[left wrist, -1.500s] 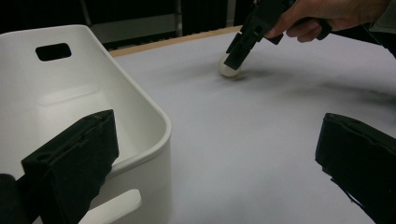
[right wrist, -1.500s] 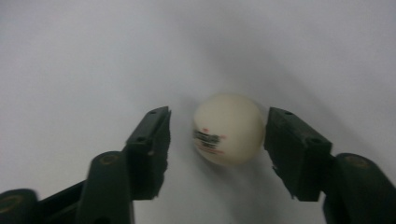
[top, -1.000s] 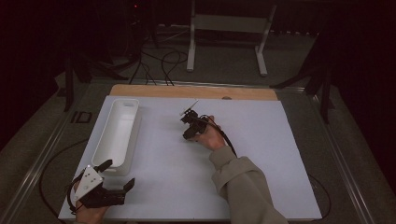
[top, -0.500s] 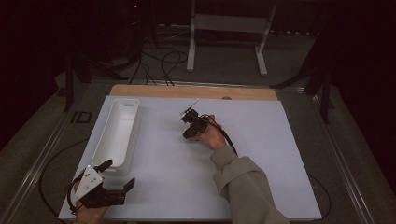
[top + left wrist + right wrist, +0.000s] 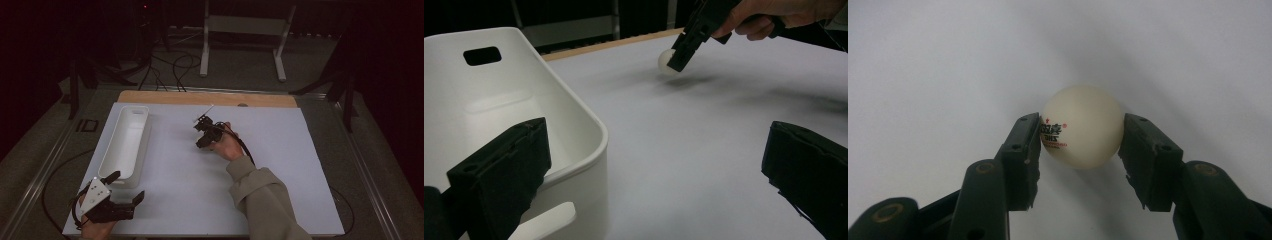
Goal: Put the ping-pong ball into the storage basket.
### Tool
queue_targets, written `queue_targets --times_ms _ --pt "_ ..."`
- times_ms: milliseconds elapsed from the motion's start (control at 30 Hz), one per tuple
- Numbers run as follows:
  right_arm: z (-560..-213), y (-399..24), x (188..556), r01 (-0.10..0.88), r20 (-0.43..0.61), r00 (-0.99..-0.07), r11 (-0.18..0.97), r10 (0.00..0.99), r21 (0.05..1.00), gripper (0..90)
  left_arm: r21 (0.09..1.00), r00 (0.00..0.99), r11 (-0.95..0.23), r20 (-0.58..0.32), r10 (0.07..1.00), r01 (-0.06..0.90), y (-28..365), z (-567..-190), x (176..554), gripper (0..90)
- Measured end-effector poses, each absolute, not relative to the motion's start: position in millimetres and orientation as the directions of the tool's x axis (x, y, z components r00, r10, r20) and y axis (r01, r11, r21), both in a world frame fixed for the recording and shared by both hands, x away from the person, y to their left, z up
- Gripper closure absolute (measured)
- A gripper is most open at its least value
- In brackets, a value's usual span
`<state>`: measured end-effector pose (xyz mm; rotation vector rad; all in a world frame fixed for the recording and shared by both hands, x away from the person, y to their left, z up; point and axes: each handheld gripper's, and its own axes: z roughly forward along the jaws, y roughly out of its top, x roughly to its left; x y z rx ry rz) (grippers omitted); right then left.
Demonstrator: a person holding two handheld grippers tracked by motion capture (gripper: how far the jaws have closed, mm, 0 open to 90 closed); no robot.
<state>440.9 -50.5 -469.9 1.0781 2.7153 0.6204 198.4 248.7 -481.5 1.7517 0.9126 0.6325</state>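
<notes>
A cream table-tennis ball with red and black print sits between the two black jaws of my right gripper, and both pads press on its sides. From the left gripper view the ball hangs at the tip of the right gripper, just above the white table sheet. In the high view the right gripper is at the table's middle, held by a hand in a beige sleeve. My left gripper rests at the near left corner, open, with nothing between its jaws.
A long white tub lies along the left side of the white sheet; its near end wall stands right in front of the left gripper. A wooden strip borders the far edge. Cables and a metal stand lie beyond.
</notes>
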Motion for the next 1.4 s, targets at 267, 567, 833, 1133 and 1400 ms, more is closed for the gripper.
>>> queue_targets --times_ms 267,567,833,1133,1400 --pt "-466.7 -50.4 439.6 0.618 0.007 -0.730 0.655 0.684 0.434 50.8 0.939 0.576 -0.194 -0.005 0.818 0.283 248.8 -481.6 198.4 0.0" --pt "-458.7 -51.6 437.5 0.608 -0.002 -0.735 0.660 0.678 0.441 50.8 0.940 0.575 -0.194 -0.004 0.818 0.283 248.7 -481.7 198.5 0.0" --pt "-452.6 -50.4 434.9 0.596 -0.012 -0.743 0.670 0.670 0.443 50.8 0.940 0.575 -0.194 -0.004 0.818 0.282 248.6 -481.8 198.5 0.0" --pt "-446.5 -48.5 432.6 0.579 -0.025 -0.755 0.683 0.656 0.445 50.9 0.940 0.575 -0.193 -0.005 0.818 0.282 248.6 -481.8 198.5 0.0" --pt "-437.9 -44.4 429.6 0.563 -0.034 -0.766 0.694 0.642 0.449 50.9 0.940 0.575 -0.192 -0.005 0.818 0.283 248.5 -481.8 198.4 0.0"
